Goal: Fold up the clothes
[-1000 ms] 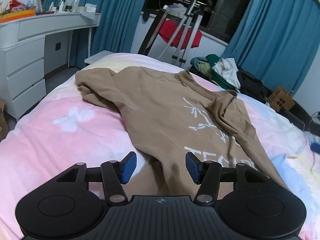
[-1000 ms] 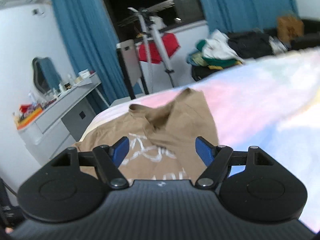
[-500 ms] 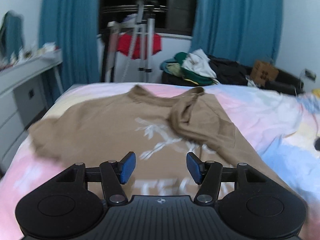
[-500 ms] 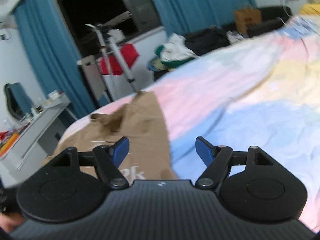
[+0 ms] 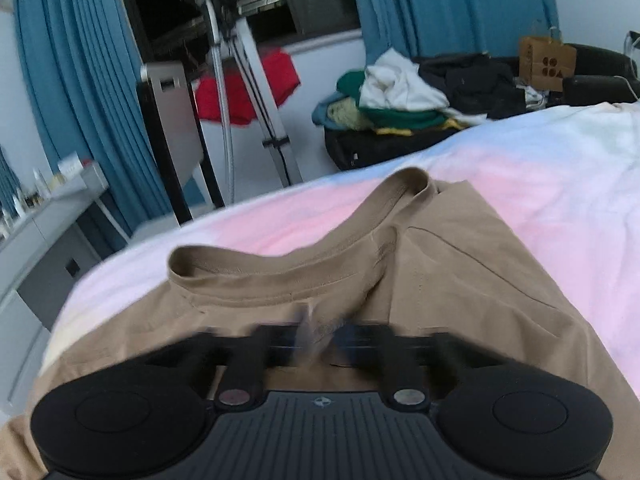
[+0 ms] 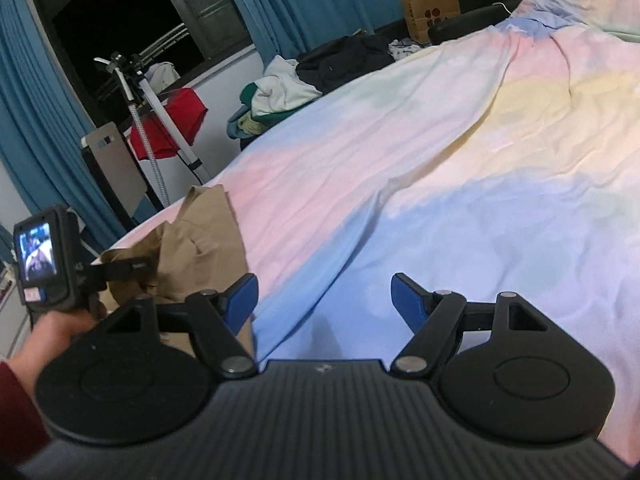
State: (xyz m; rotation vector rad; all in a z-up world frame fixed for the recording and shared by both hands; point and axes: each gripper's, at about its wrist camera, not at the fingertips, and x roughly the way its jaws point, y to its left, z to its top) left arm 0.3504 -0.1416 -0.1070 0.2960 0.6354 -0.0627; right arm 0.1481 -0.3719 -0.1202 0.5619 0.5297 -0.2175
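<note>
A tan T-shirt lies on the pastel bedsheet, its neckline facing the left wrist camera. My left gripper sits on the shirt just below the collar; its fingers are motion-blurred and close together, pinching a small raised fold of tan cloth. In the right wrist view the shirt lies at the left, with the left gripper unit and a hand over it. My right gripper is open and empty above bare sheet, to the right of the shirt.
A clothes rack with a red garment and a pile of clothes stand beyond the bed's far edge. A white dresser is at the left. A paper bag sits at the back. The sheet stretches right.
My left gripper moved forward to the shirt's collar and its fingers closed on the cloth. My right gripper swung right, off the shirt and over bare sheet, still open.
</note>
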